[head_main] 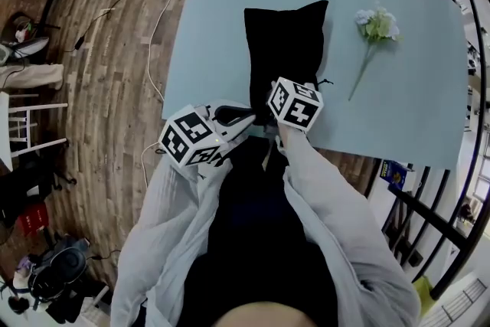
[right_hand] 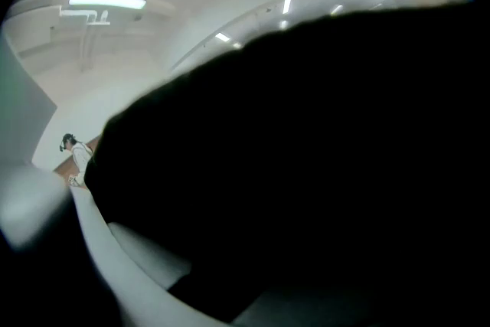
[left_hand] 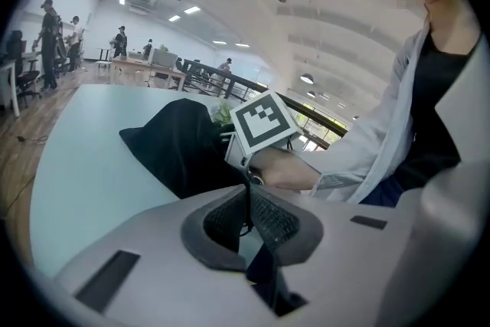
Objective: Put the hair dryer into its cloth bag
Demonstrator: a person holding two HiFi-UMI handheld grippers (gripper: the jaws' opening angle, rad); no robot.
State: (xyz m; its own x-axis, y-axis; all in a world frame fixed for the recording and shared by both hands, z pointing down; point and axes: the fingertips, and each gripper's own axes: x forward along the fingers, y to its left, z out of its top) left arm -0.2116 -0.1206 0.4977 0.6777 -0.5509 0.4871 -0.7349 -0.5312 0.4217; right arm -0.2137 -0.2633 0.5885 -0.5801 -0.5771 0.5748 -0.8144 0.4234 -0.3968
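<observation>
Pale crinkled sleeves (head_main: 172, 226) sit lowest in my head view. Beyond them the soft, pillow-shaped black cloth bag (head_main: 285, 42) lies on the smooth blue table (head_main: 207, 19), with the left gripper (head_main: 243, 116) and right gripper (head_main: 295, 105) at its near end.

Left gripper view: ribbed pads pinch together on a thin black strip (left_hand: 264, 268).

Right gripper view: black cloth covers everything, so I cannot tell that gripper's state.

The black bag (right_hand: 306, 165) fills nearly all of the right claw's (head_main: 293, 106) own view and hides its jaws. That claw's cube covers the bag's near end. The bag's contents cannot be told. People (left_hand: 53, 34) far beyond the left claw (left_hand: 246, 212) are too small to make out.
</observation>
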